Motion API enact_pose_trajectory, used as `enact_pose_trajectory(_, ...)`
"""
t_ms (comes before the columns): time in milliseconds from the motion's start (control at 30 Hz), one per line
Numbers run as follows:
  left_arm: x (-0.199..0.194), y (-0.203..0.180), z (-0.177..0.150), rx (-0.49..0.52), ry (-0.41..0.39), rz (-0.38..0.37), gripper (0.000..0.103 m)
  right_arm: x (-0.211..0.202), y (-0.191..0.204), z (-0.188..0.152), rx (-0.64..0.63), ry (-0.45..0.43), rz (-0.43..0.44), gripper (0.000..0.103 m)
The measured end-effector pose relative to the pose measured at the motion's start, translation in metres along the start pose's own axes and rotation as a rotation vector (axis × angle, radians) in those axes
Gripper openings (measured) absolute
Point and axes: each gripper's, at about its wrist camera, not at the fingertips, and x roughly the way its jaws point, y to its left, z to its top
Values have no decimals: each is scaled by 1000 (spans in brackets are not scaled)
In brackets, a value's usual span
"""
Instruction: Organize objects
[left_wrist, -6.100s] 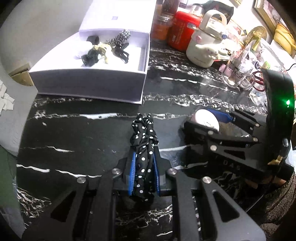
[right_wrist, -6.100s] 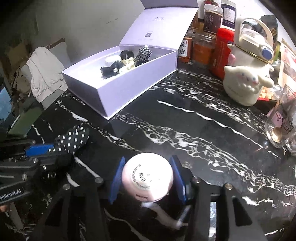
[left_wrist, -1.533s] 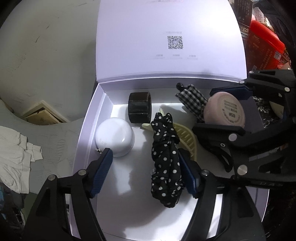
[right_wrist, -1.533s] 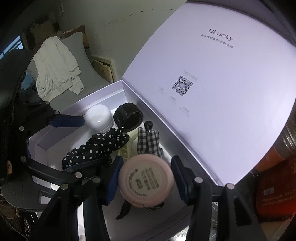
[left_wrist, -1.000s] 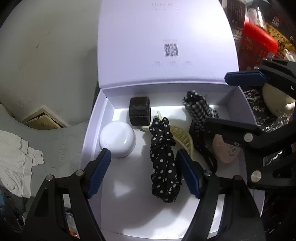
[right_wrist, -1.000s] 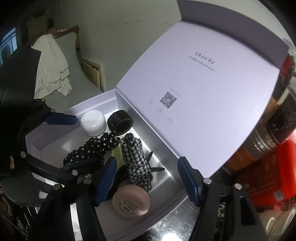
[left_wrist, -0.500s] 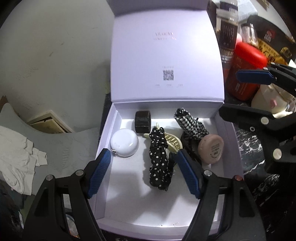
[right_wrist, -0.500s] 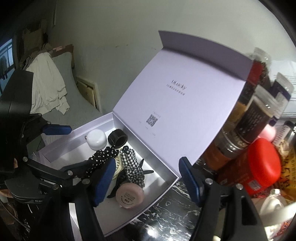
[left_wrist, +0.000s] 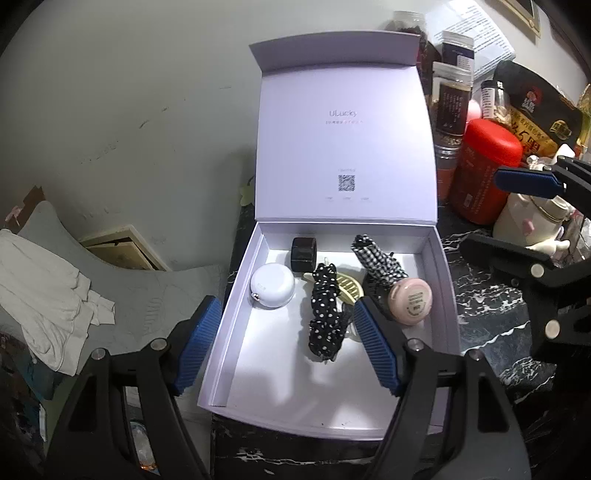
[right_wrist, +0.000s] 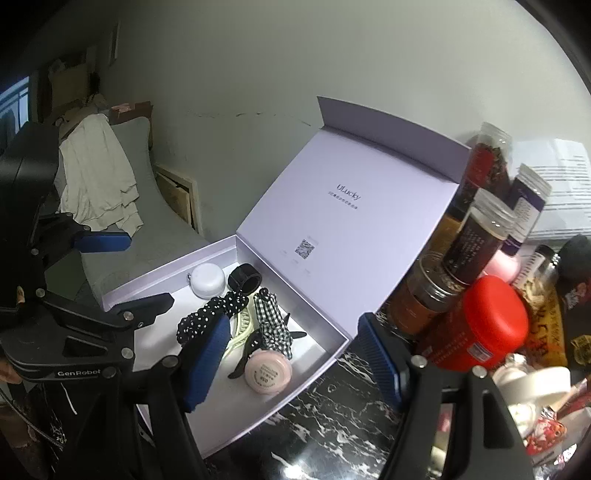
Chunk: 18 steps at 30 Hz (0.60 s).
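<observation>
An open white box (left_wrist: 240, 280) (right_wrist: 325, 354) stands on the black marble table with its lid up. Inside lie a polka-dot scrunchie (left_wrist: 325, 317) (right_wrist: 207, 314), a pink round compact (left_wrist: 410, 301) (right_wrist: 267, 371), a white round case (left_wrist: 272, 285) (right_wrist: 209, 280), a black band (left_wrist: 304, 252) (right_wrist: 244, 282), a checked scrunchie (left_wrist: 376, 260) (right_wrist: 273, 321) and a cream hair claw (left_wrist: 349, 284) (right_wrist: 242, 326). My left gripper (left_wrist: 286, 347) hangs open above the box's near side, holding nothing. My right gripper (right_wrist: 291, 362) is open and empty above the box's right edge.
Jars (right_wrist: 476, 236) and a red canister (left_wrist: 484, 173) (right_wrist: 484, 321) crowd the table right of the box. A cream kettle (left_wrist: 532, 225) stands behind the right gripper. A grey cushion with white cloth (left_wrist: 44, 280) lies left of the table.
Both grippers have risen and pulled back from the box, which now looks smaller. The scrunchie and the pink compact stay in the box.
</observation>
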Motion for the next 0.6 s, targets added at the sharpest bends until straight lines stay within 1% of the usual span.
enact_pose_trajectory(200,-15,4,-4,-45,-8,6,78,-20,-1,-9,27,-13,-3,73)
enact_pose_trajectory(300,-22,6,-11,-66,-2,5,79,-29,-2,-15,40,-18,4,77)
enact_pose_trajectory(400,-30,6,-17,-82,8,24,79,-33,1,-22,45,-3,2,77)
enact_pose_trajectory(600,-52,3,-30,-99,-12,38,81,-53,6,-33,50,-15,13,77)
